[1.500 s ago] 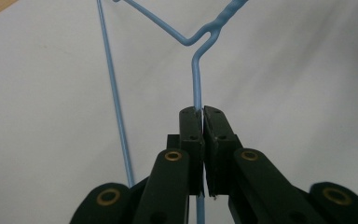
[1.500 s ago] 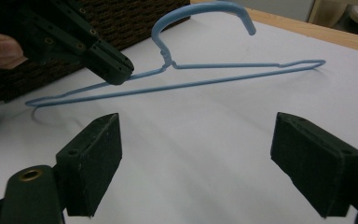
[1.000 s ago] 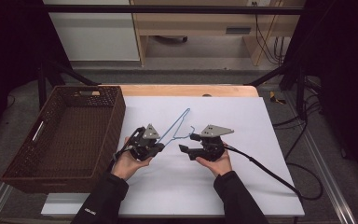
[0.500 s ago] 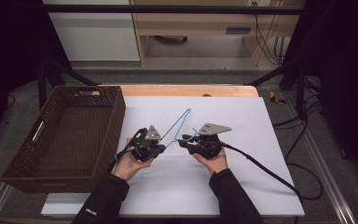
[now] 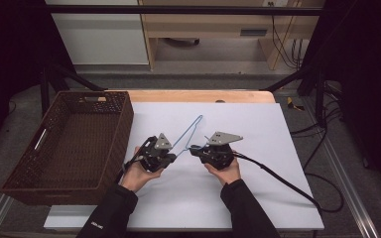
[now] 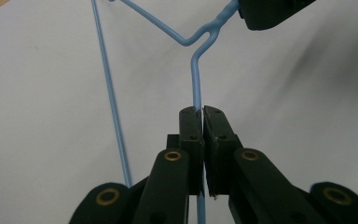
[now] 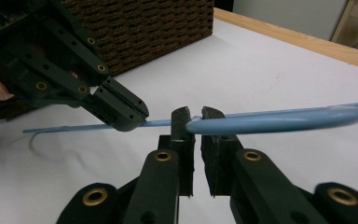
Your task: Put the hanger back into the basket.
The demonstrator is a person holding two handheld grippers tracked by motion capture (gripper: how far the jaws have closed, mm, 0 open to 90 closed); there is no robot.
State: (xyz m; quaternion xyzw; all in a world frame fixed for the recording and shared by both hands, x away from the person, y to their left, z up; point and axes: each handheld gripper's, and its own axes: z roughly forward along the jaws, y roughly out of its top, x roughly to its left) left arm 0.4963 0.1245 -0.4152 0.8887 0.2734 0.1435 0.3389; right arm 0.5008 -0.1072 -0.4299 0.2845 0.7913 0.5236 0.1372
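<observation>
Over worktop point(image 5: 258, 198) centre, beside wicker basket point(image 5: 69, 144): blue wire hanger point(image 5: 191, 130), held at both ends.
Left gripper point(image 6: 200, 112) clamped on hanger's straight wire; right gripper point(image 7: 196, 116), jaws just closing, pinching hook end.

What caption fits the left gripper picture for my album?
Left gripper pinches the blue wire hanger above the white table, right gripper close by.

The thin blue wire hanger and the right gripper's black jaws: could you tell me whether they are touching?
Touching. In the right gripper view, the right gripper has just closed its jaws on the thin blue wire hanger, whose hook end sits between the pads.
</observation>
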